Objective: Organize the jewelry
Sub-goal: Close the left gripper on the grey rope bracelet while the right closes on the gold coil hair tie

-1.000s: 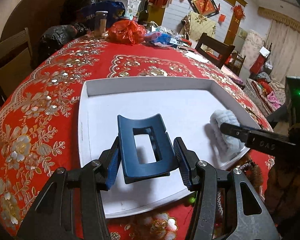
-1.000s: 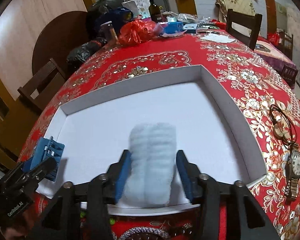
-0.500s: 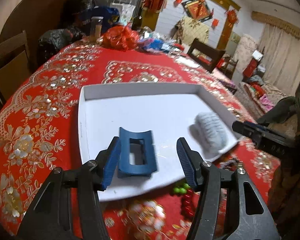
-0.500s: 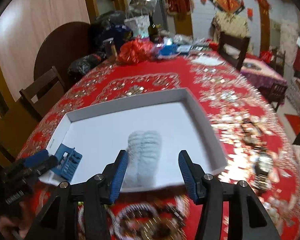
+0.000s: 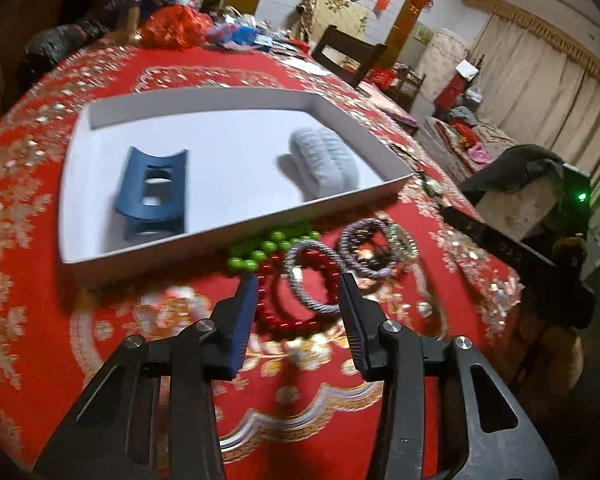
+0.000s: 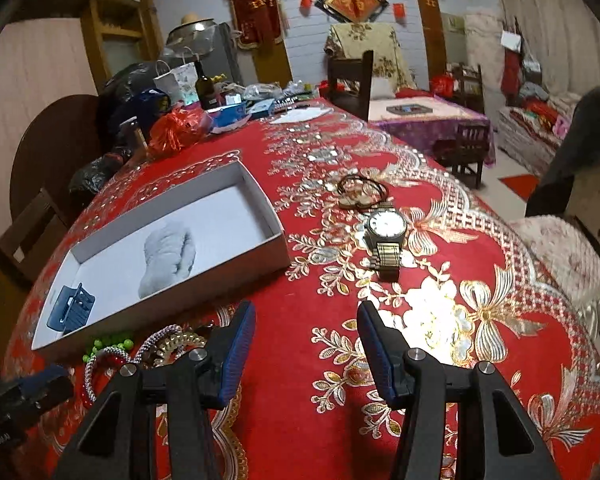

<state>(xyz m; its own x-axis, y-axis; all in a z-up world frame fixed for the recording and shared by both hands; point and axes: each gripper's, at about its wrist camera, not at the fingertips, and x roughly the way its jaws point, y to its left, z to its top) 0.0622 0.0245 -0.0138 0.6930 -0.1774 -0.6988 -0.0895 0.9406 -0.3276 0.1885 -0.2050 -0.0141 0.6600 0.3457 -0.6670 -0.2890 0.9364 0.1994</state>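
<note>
You are holding your left tool [image 5: 299,285] released over the bracelets [image 5: 314,280] and your right tool [image 6: 306,320] released over the tabletop [image 6: 440,280].

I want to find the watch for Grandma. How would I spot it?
Start at the shallow white cardboard tray on the red tablecloth. Look right: the round white-faced wristwatch on a gold metal band lies flat, just nearer than the dark cord loops. Only it has a dial.

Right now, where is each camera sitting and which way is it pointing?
Left wrist: rides the left claw, open, low over the bracelets, facing the white tray; the right claw's arm shows at right.
Right wrist: rides the right claw, open, above bare tablecloth, facing the wristwatch; the left claw shows bottom left.
Shared: tray, blue hair clip, fluffy scrunchie, bracelets.
</note>
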